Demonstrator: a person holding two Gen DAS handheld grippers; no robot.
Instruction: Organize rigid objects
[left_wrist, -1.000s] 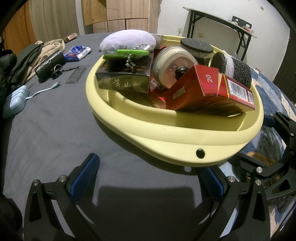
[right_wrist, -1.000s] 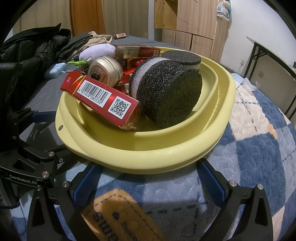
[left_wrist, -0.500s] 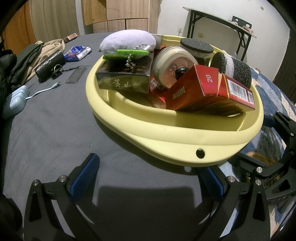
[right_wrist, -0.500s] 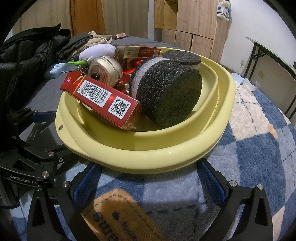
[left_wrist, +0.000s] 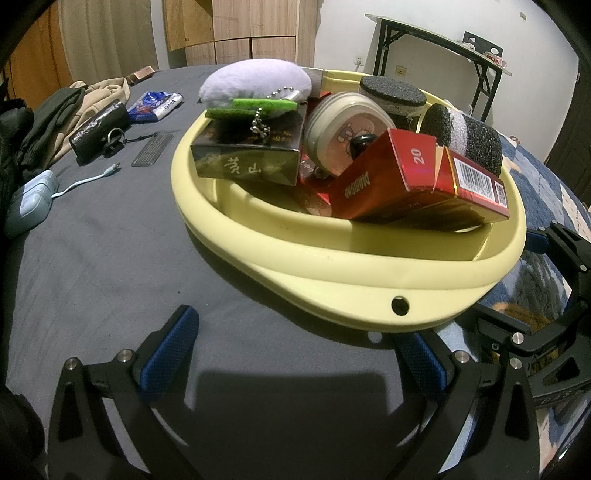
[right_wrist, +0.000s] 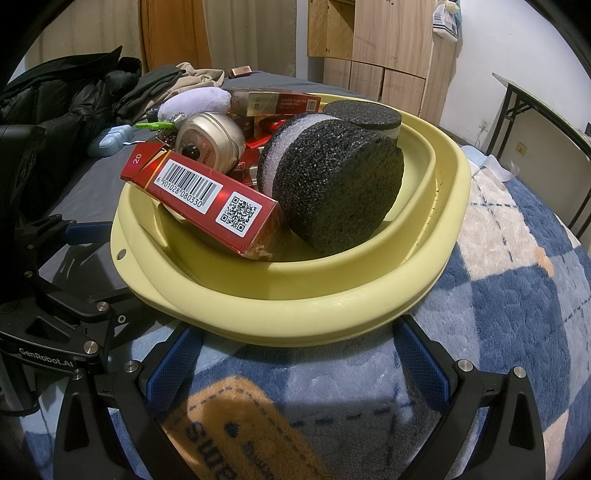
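Both the left gripper and right gripper had jaws spread wide, empty, beside the yellow basin.

Smooth plastic basin; glossy cardboard red box; rough, porous black foam.

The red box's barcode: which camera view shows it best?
The right wrist view: the red box turns its barcode and QR code to the camera, digits readable. The left wrist view shows the same box mostly from its other faces, barcode small at one end.
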